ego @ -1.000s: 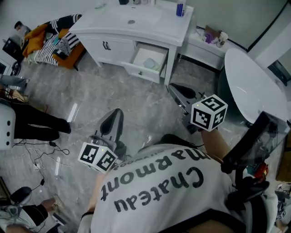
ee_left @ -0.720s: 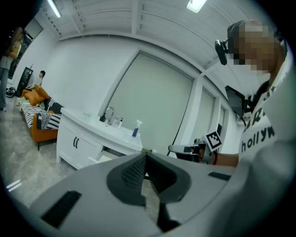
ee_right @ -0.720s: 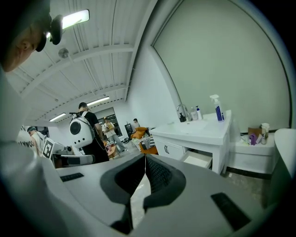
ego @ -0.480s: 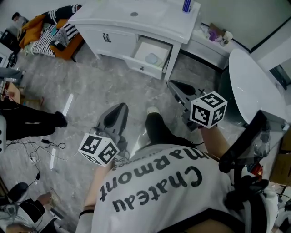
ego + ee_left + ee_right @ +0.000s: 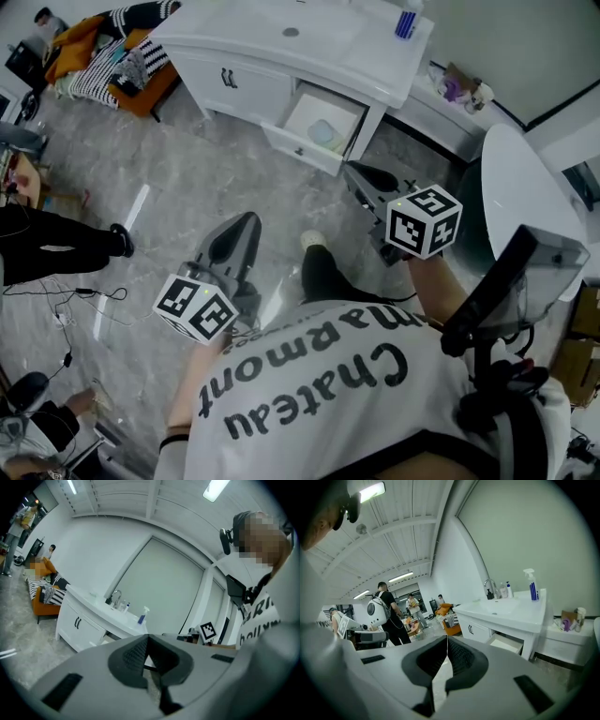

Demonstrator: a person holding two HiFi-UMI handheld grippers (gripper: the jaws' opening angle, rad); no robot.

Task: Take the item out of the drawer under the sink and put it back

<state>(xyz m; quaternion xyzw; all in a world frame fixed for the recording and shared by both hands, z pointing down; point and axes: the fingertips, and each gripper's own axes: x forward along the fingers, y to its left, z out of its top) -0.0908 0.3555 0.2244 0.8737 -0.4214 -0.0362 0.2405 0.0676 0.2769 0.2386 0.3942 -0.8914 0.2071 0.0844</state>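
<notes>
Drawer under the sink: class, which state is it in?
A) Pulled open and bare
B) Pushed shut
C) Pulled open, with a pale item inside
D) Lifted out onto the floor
C: in the head view the drawer stands pulled out of the white vanity, and a pale item lies inside it.

Grey marbled floor; an orange sofa heaped with striped cloth; pale green wall; strip lights glow overhead.
</notes>
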